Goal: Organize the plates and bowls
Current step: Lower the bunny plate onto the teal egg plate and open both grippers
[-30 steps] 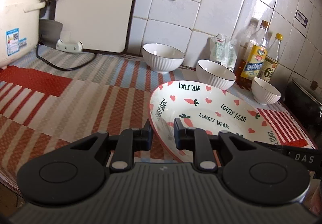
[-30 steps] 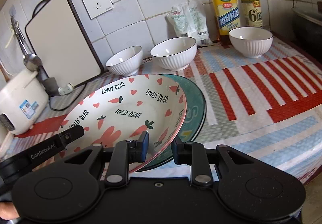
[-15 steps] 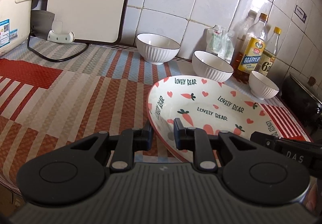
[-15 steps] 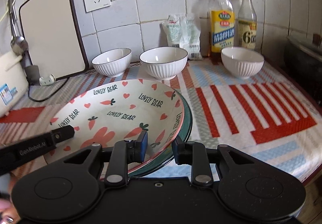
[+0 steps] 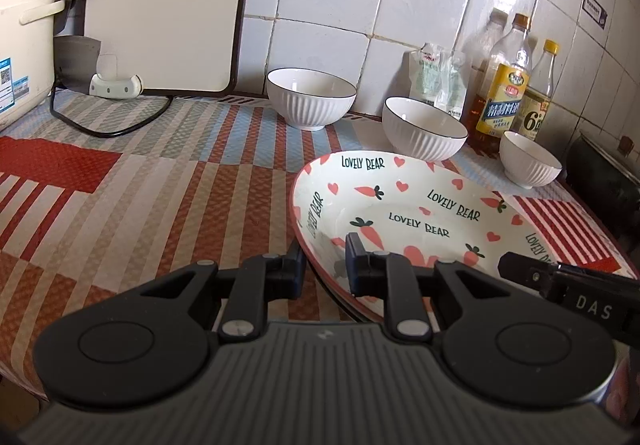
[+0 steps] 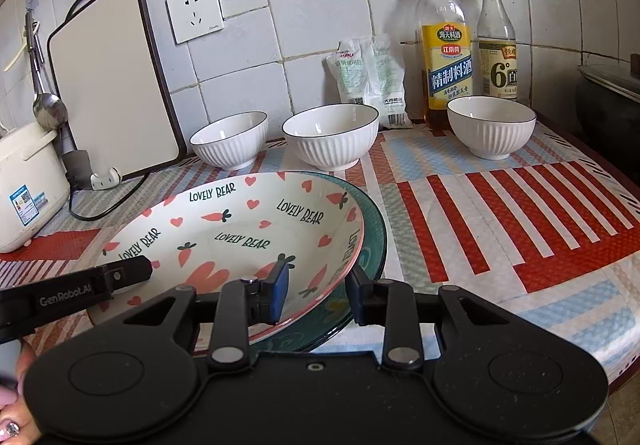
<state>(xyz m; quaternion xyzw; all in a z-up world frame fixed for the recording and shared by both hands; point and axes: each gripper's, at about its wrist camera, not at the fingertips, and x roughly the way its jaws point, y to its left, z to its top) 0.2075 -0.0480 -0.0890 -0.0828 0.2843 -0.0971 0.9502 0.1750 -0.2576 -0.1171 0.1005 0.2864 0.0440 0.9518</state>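
Observation:
A white plate with carrots, hearts and "LOVELY BEAR" (image 5: 420, 213) (image 6: 240, 229) rests on a dark green plate (image 6: 372, 241) on the counter. My left gripper (image 5: 323, 269) straddles the white plate's left rim, jaws slightly apart. My right gripper (image 6: 316, 291) straddles both plates' right rims, jaws wider apart, one finger (image 6: 276, 287) inside the white plate. Three white ribbed bowls (image 6: 230, 139) (image 6: 330, 135) (image 6: 490, 131) stand apart along the wall; in the left wrist view they show as well (image 5: 310, 97) (image 5: 424, 127) (image 5: 528, 159).
Two bottles (image 6: 444, 49) (image 6: 496, 45) and plastic packets (image 6: 368, 77) stand behind the bowls. A cutting board (image 6: 112, 81) leans on the wall by a socket. A rice cooker (image 6: 24, 185) sits at left, a dark pot (image 6: 608, 105) at right. The counter edge is close.
The white plate has come down and lies flat on the green plate. My right gripper's jaws have opened wider. Both views have shifted slightly.

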